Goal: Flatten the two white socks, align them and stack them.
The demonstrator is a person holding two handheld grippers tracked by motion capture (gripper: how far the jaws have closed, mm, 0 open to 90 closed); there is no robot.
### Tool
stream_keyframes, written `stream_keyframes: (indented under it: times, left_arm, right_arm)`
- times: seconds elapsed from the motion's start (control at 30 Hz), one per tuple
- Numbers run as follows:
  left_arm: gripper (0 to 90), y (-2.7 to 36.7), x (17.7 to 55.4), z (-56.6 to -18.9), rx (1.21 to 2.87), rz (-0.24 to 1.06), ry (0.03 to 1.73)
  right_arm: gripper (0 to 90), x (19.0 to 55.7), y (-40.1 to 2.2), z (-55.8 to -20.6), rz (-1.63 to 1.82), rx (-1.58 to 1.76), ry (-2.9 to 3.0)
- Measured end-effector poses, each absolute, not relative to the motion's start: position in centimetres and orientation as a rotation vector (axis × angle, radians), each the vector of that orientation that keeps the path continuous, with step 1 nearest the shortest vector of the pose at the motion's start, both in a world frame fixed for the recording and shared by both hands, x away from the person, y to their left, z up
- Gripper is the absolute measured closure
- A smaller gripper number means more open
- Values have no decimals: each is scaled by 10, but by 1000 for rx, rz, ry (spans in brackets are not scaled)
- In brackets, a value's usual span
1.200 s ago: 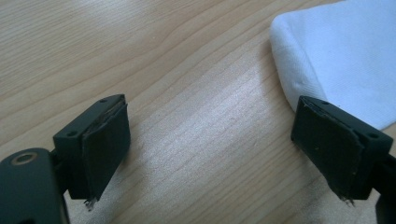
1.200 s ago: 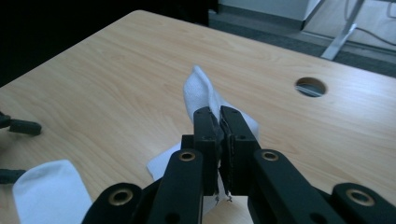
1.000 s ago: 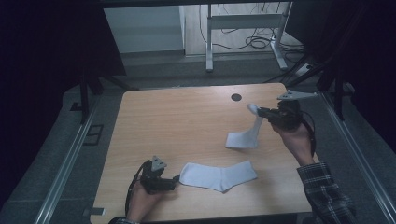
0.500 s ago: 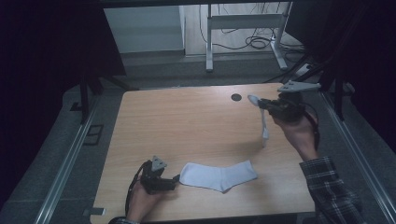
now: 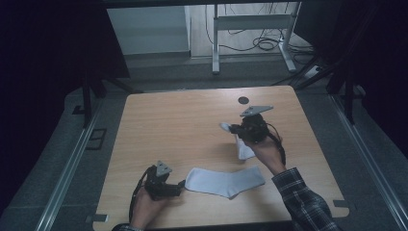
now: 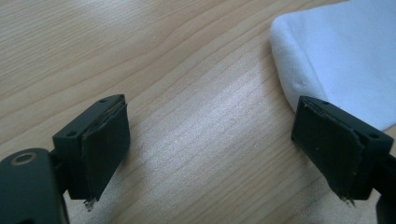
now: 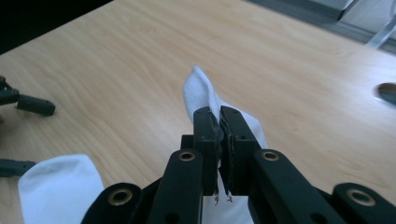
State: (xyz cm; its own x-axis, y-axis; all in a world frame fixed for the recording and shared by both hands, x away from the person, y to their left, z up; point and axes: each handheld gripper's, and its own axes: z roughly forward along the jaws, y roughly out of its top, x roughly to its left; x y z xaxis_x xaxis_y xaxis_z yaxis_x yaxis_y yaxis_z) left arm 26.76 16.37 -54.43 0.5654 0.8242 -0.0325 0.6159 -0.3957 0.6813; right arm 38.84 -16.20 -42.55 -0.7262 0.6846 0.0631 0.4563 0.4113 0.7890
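Observation:
A white sock (image 5: pixel 225 182) lies flat near the front edge of the wooden table (image 5: pixel 183 125). My left gripper (image 5: pixel 182 186) rests on the table at that sock's left end, open, with the sock's rounded end (image 6: pixel 336 60) just beyond its right jaw and bare wood between the jaws. My right gripper (image 5: pixel 233 129) is lifted above the table's right half and is shut on a second white sock (image 5: pixel 243 148), which hangs down from it. In the right gripper view this sock (image 7: pixel 198 93) is pinched between the jaws, and the flat sock (image 7: pixel 58 191) shows at lower left.
A small dark round hole (image 5: pixel 243 100) sits near the table's far edge. A desk frame with cables (image 5: pixel 250 29) stands on the floor beyond. Metal rails (image 5: pixel 67 168) run along both sides of the table.
My right gripper has carried the hanging sock from the table's right side leftward and nearer, toward the middle. The left gripper and the flat sock have stayed put.

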Motion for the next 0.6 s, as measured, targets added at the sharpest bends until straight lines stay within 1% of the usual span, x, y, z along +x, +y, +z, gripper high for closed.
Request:
stream_keyframes:
  times: [0.17, 0.37, 0.4, 0.5, 0.6]
  left_arm:
    - [115, 164, 268, -544, 2145, 412, 1148]
    - [115, 164, 268, -544, 2144, 411, 1147]
    - [115, 164, 268, -544, 2144, 412, 1147]
    - [115, 164, 268, -544, 2144, 411, 1148]
    - [115, 164, 268, -544, 2144, 412, 1148]
  right_arm:
    - [854, 388, -141, -448, 1208, 991, 2455]
    - [847, 387, -125, -464, 1214, 990, 2495]
    - [837, 387, -124, -466, 1216, 993, 2498]
    - [767, 386, -121, -469, 1218, 995, 2505]
    - [745, 386, -122, -469, 1213, 993, 2507]
